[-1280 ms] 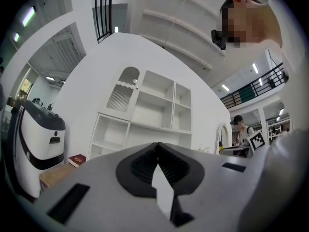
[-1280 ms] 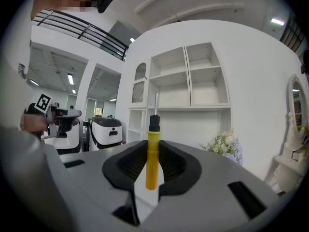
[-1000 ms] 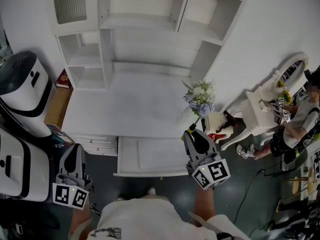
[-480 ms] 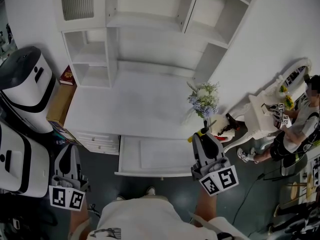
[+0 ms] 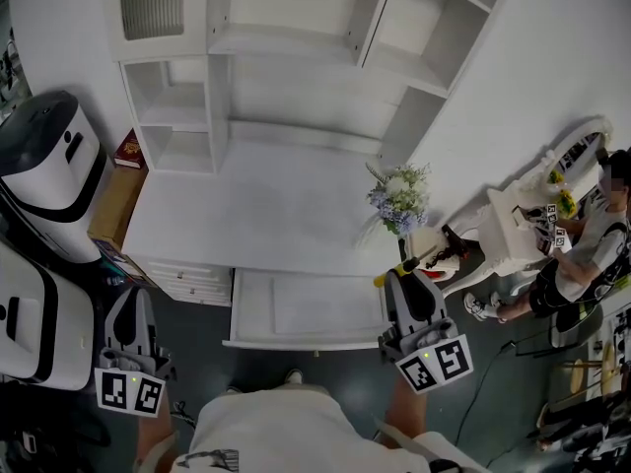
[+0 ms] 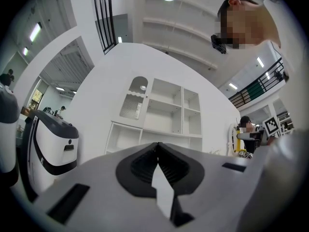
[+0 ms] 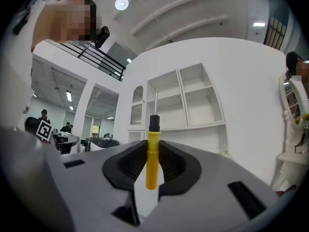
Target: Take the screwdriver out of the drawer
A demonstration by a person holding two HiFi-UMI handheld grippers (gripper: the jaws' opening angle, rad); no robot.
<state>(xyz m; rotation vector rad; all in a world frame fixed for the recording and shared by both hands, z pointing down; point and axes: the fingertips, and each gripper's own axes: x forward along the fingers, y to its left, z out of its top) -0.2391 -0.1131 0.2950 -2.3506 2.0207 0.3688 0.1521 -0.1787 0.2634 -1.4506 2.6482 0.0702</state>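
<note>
My right gripper (image 5: 401,277) is shut on a screwdriver (image 5: 391,273) with a yellow handle, held over the right end of the open white drawer (image 5: 296,341). In the right gripper view the screwdriver (image 7: 152,158) stands upright between the pads of my right gripper (image 7: 152,151). Its black collar and thin shaft rise above them. My left gripper (image 5: 132,299) hangs low at the left, away from the drawer, beside the desk's small drawers. In its own view the left gripper (image 6: 157,148) is shut with nothing in it.
The white desk top (image 5: 256,215) carries a shelf unit (image 5: 296,37) at the back and a bunch of flowers (image 5: 398,196) at its right corner. A white and black machine (image 5: 44,170) stands at the left. A person (image 5: 582,244) sits by a white stand at the right.
My right gripper has risen a little with the screwdriver held in it. My left gripper has drifted slightly to the left.
</note>
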